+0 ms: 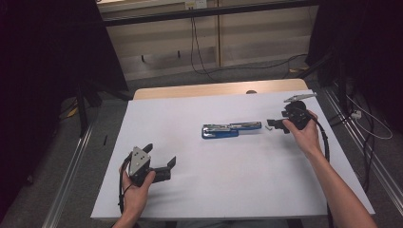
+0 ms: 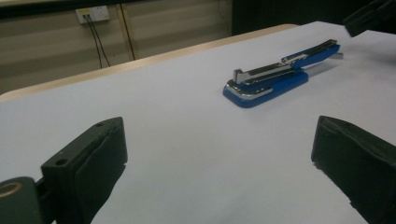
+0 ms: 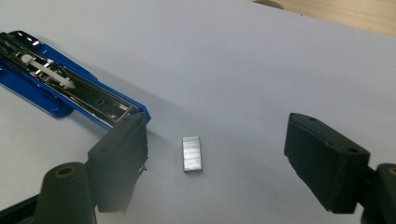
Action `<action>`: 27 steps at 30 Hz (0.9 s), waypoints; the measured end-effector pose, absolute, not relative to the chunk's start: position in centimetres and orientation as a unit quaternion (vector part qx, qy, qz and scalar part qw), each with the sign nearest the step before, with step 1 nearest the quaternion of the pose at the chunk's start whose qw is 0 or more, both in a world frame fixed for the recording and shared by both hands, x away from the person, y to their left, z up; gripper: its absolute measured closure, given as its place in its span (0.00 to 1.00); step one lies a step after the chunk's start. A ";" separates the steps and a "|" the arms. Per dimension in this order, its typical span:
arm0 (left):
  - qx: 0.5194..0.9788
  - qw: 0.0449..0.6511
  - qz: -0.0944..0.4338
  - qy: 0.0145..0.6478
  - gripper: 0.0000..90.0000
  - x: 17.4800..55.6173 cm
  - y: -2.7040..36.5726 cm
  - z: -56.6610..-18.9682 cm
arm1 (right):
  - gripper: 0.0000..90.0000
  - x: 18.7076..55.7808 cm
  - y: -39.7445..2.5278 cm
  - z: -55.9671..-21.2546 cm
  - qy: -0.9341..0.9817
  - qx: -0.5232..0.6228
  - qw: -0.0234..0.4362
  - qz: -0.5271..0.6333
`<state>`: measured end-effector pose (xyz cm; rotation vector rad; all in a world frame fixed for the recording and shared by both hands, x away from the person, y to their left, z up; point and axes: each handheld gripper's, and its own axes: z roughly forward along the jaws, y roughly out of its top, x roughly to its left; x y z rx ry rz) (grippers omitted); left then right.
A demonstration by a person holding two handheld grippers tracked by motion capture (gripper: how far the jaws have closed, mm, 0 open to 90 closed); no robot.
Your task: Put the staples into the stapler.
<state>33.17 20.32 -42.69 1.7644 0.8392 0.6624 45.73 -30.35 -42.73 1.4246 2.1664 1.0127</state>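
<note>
A blue stapler (image 1: 220,131) lies opened flat at the middle of the white table (image 1: 223,185), its metal magazine arm stretched to the right. In the right gripper view, the end of the stapler (image 3: 70,91) is at upper left, and a small strip of staples (image 3: 192,153) lies on the table between the jaws. My right gripper (image 1: 277,126) (image 3: 217,135) is open just right of the stapler's arm. Near the front left, my left gripper (image 1: 160,155) (image 2: 219,140) is open and empty, pointing toward the stapler (image 2: 275,77).
A wooden table edge (image 1: 214,90) runs behind the white surface. Cables (image 1: 195,42) hang by the wall panels beyond. Dark stands (image 1: 83,95) are at both sides. A wall socket (image 2: 92,14) is in the left gripper view.
</note>
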 end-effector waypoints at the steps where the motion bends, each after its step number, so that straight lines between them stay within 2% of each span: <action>1: 0.735 0.515 0.271 0.348 0.04 32.9 20.3 -42.8 | 0.23 45.8 -30.3 -42.8 0.770 0.503 0.176 0.352; 9: 0.744 0.511 0.266 0.339 0.04 33.2 20.1 -42.9 | 0.18 46.6 -29.9 -43.2 0.785 0.496 0.158 0.335; 11: 0.745 0.509 0.260 0.343 0.04 33.3 20.2 -43.1 | 0.21 46.9 -29.9 -43.2 0.792 0.492 0.157 0.326; 13: 0.747 0.505 0.262 0.344 0.04 33.5 20.3 -43.2 | 0.30 47.0 -30.0 -43.3 0.794 0.489 0.153 0.326; 17: 0.748 0.506 0.247 0.352 0.04 33.8 20.4 -43.4 | 0.36 47.2 -30.1 -43.7 0.799 0.490 0.142 0.318; 19: 0.750 0.500 0.244 0.358 0.04 34.0 20.3 -43.6 | 0.35 47.3 -30.0 -43.7 0.798 0.494 0.136 0.316; 27: 0.752 0.497 0.244 0.357 0.04 34.2 20.3 -43.7 | 0.48 47.9 -29.7 -43.1 0.817 0.483 0.121 0.291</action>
